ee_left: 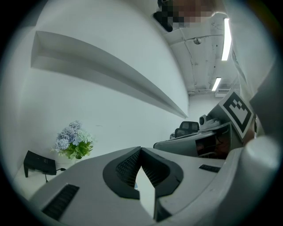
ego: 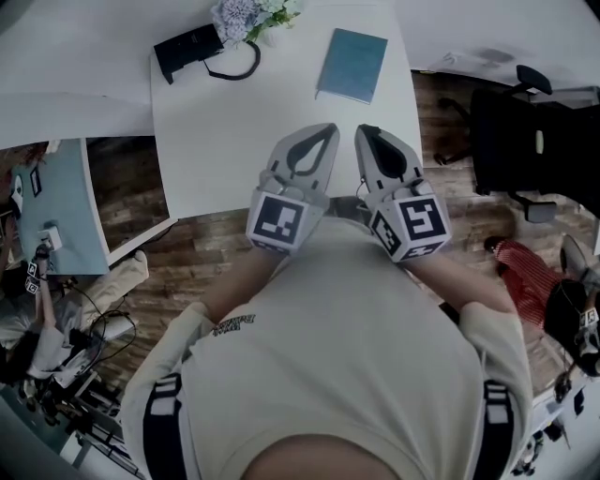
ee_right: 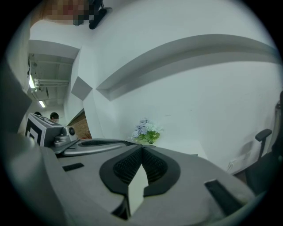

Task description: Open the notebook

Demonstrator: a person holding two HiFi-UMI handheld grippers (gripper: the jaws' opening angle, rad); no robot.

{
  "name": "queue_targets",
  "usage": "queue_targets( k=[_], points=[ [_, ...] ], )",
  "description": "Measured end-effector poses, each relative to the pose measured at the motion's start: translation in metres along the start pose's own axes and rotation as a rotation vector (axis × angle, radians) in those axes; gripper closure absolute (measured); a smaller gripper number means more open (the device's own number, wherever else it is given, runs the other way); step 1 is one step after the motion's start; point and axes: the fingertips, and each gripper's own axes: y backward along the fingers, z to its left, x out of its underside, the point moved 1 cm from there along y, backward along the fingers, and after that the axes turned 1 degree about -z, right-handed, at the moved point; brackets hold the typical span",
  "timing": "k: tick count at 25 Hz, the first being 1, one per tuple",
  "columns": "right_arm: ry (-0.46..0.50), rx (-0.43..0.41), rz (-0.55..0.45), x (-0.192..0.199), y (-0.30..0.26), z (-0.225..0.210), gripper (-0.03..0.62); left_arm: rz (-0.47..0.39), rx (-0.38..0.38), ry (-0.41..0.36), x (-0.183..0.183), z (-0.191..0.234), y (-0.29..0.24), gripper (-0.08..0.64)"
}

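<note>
White matte tabletop (ego: 216, 141), notebook shut, both of your grippers empty.

Your slim teal rectangular notebook (ego: 352, 64) lies flat and closed just right of the pale blue-and-white flower bunch (ego: 248, 14). The black boxy device (ego: 187, 49) with its looped cable sits left of the flowers. Your grey plastic left gripper (ego: 325, 131) and right gripper (ego: 366, 133) hover on your side of the flowers, well apart from them. Each has its ribbed black pads (ee_left: 126, 168) pressed together on nothing. The cover looks smooth and thin and lies flush with the pages. Blunt closed tips will likely skid over it, or shove the whole book across the slick top towards the far edge. If you lift carelessly at the corner, several pages may rise with the cover. Pin the book with one gripper first.
</note>
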Motion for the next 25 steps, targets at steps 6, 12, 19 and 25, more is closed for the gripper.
queue_targets(
  k=[6, 12, 19, 25],
  points=[
    [-0.016, 0.014, 0.025, 0.007, -0.006, -0.01, 0.589, 0.016, -0.001, 0.017, 0.004, 0.004, -0.012, 0.548],
    [-0.023, 0.062, 0.046, 0.012, -0.022, -0.036, 0.588, 0.041, -0.005, 0.025, 0.017, 0.018, -0.037, 0.548],
    [-0.07, 0.142, 0.112, 0.033, -0.06, -0.078, 0.525, 0.127, -0.007, 0.038, 0.057, 0.045, -0.081, 0.548],
    [-0.101, 0.204, 0.196, 0.074, -0.094, -0.119, 0.446, 0.22, 0.001, 0.055, 0.101, 0.068, -0.124, 0.548]
  ],
)
